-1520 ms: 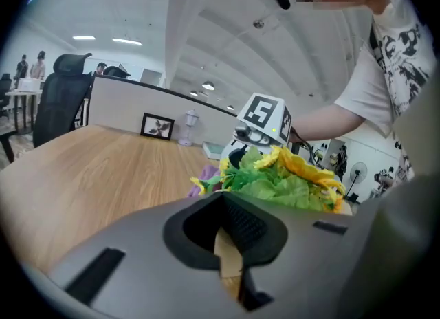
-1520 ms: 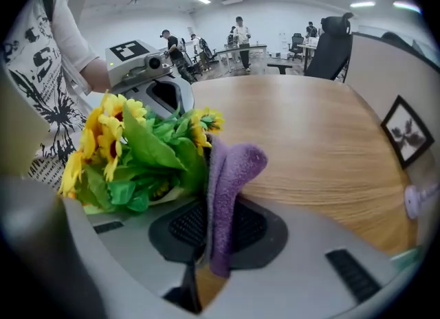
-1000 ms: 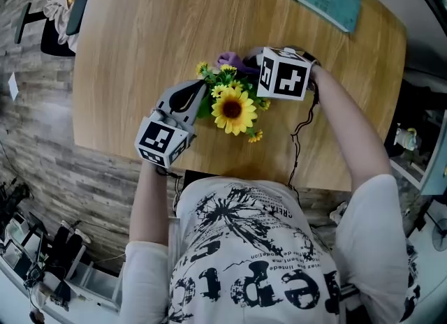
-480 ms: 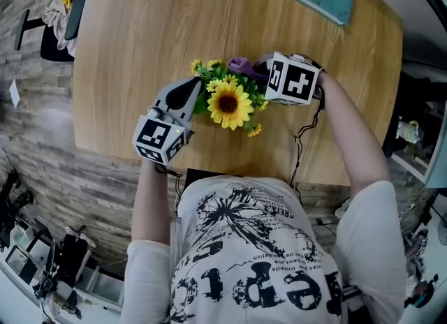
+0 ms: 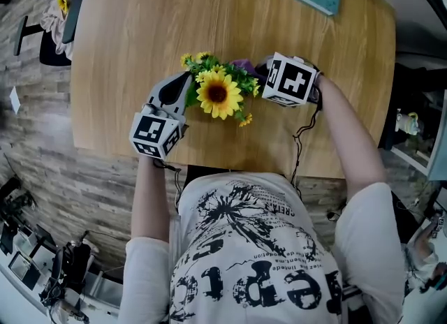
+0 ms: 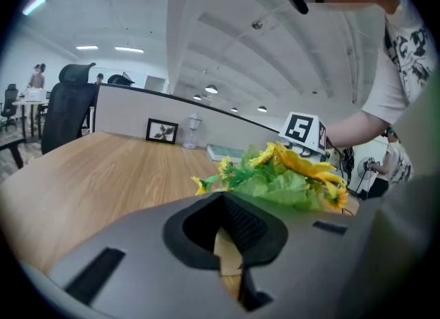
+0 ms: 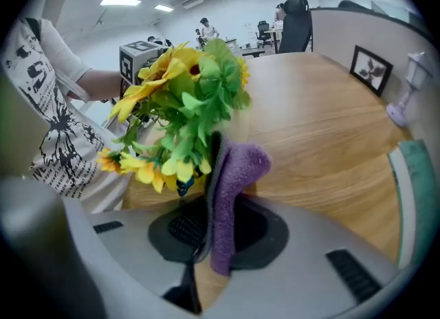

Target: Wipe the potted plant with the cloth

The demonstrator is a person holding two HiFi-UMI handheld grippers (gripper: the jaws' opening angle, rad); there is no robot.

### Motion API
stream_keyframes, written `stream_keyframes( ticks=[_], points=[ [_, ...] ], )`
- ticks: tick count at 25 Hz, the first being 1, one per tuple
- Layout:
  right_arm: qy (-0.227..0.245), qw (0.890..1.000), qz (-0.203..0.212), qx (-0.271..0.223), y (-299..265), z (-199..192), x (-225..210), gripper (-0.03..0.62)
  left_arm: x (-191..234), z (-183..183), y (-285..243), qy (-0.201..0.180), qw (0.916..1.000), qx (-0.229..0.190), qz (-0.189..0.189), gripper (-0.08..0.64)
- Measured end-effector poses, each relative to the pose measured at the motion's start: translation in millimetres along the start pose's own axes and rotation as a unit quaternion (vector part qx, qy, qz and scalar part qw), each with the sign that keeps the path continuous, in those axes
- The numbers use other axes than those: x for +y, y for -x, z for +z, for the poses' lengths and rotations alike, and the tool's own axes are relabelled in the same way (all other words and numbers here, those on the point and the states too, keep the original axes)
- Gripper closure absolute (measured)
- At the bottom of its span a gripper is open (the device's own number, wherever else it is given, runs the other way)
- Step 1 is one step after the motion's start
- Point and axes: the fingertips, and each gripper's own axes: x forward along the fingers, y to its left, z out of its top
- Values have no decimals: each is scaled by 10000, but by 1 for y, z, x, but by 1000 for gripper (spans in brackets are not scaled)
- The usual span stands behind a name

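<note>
Wooden table (image 5: 126, 36), right gripper (image 7: 216, 201) clamping purple cloth (image 7: 237, 173) against potted plant (image 5: 218, 94), left gripper (image 6: 223, 232) closed (empty)

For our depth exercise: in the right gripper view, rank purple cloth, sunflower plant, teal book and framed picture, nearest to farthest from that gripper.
1. purple cloth, in its jaws.
2. sunflower plant, just ahead, left.
3. teal book, right edge.
4. framed picture, far right.
</note>
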Motion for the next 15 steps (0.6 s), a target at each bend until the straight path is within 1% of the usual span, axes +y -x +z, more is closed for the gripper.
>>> stream_keyframes(
  ticks=[2,4,6,8,9,11,13,15],
  points=[
    [-41,9999,-134,98,5,-7,-1,518,-3,-1,3,-48,10000,11,13,557],
    [-117,9989,-405,188,13,-15,-5,518,-4,-1,5,-21,10000,-17,60,557],
    [-299,9960,-812,241,22,-22,-15,518,-3,-2,6,-40,9999,-15,128,557],
    [-573,9887,-1376,176,36,-26,-31,518,-2,-2,7,-119,9998,-18,183,557],
    [-710,9831,-1689,63,46,-25,-39,518,-4,0,8,-188,9996,-57,196,557],
    [-938,9698,-2225,-339,70,-16,-51,518,-9,11,13,-312,9990,-216,236,557],
    [-1106,9561,-2562,-899,92,3,-56,518,-12,24,20,-350,9982,-389,280,557],
    [-1252,9422,-2770,-1406,110,22,-55,518,-14,34,26,-403,9976,-491,270,557]
  ],
)
